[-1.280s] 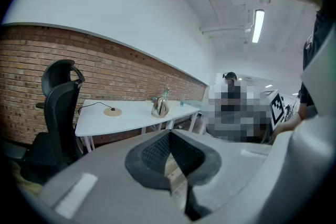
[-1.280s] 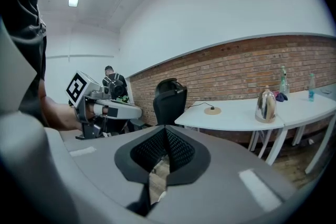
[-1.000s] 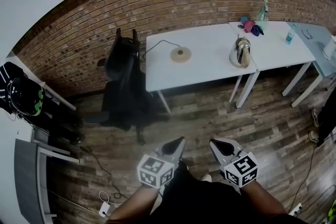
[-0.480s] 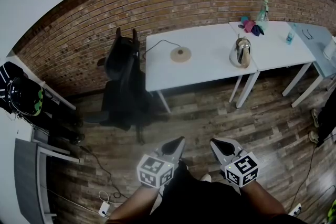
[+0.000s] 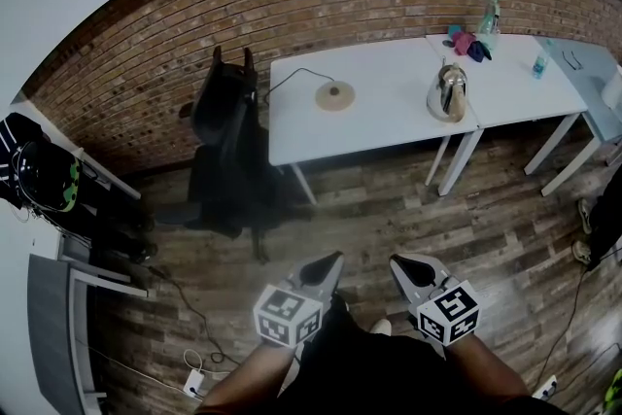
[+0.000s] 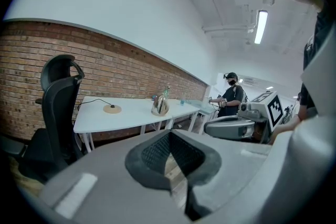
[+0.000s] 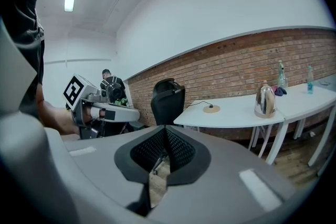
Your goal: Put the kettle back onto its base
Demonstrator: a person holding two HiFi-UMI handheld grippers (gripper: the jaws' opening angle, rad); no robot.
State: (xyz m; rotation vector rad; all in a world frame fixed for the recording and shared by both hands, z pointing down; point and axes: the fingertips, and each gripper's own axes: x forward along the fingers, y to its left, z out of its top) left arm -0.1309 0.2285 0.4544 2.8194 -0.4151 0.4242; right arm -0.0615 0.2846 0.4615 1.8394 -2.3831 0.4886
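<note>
A shiny steel kettle [image 5: 446, 94] stands near the right end of a white table [image 5: 389, 131], far across the room. Its round tan base [image 5: 334, 95], with a black cord, lies on the same table well to the kettle's left. My left gripper [image 5: 326, 265] and right gripper [image 5: 405, 267] hover side by side over the wooden floor, far short of the table, both shut with nothing in them. The left gripper view shows the kettle [image 6: 159, 106] and the base [image 6: 112, 108] beyond the closed left gripper [image 6: 169, 136]. Past the right gripper [image 7: 166, 134], its own view shows the kettle [image 7: 265, 100] and base [image 7: 211, 108].
A black office chair [image 5: 225, 141] stands at the table's left end. A second white table [image 5: 505, 83] adjoins on the right with bottles and coloured cloths at the back. Shelving and a helmet [image 5: 44, 178] fill the left wall. Another person [image 6: 231, 97] stands far right.
</note>
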